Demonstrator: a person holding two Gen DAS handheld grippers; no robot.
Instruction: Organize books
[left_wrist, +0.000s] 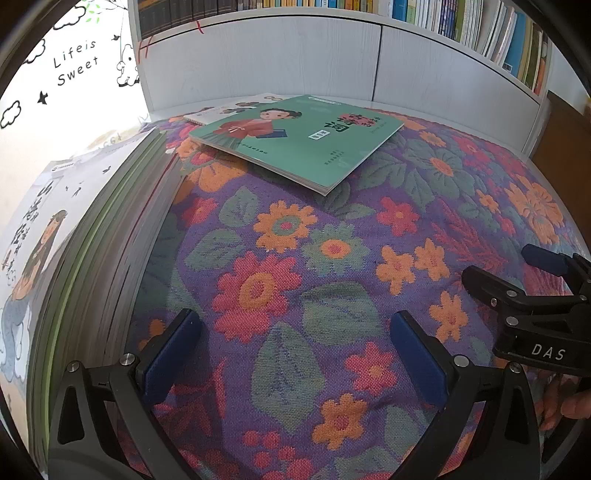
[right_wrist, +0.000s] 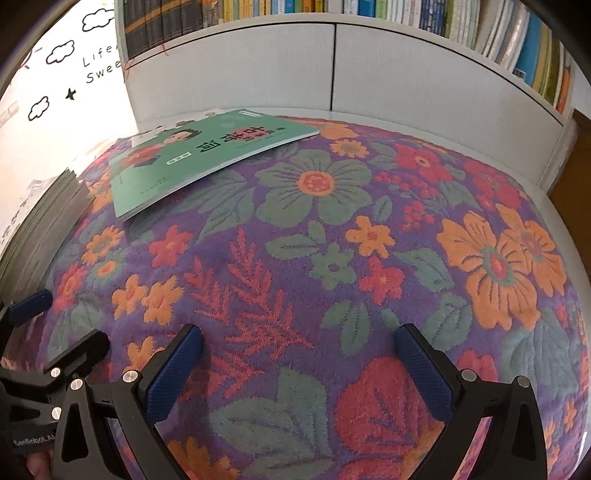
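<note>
On the flowered cloth (left_wrist: 332, 258), in the left wrist view, the left gripper (left_wrist: 295, 350) hovers with its two blue pads spread wide and nothing between them. Far ahead a green book (left_wrist: 314, 144) lies flat, face up, its far left corner resting on a white book (left_wrist: 229, 109) that peeks out behind it. At the near left stands a tall stack of books (left_wrist: 92, 251), its top cover pale with a drawn figure. The other gripper (left_wrist: 535, 295) reaches in from the right edge, and fingertips of a hand (left_wrist: 565, 402) show below it. Behind the cloth runs a white cabinet (left_wrist: 295, 55) with a row of shelved books on top.

In the right wrist view, the right gripper (right_wrist: 299, 369) also stands wide, empty, above the cloth (right_wrist: 369, 258). The green book (right_wrist: 192, 155) lies far left, near the cabinet (right_wrist: 258, 66). The stack (right_wrist: 48, 214) shows at the left edge, just beside the green book but apart from it. The left gripper (right_wrist: 48, 354) sits at the near left.
</note>
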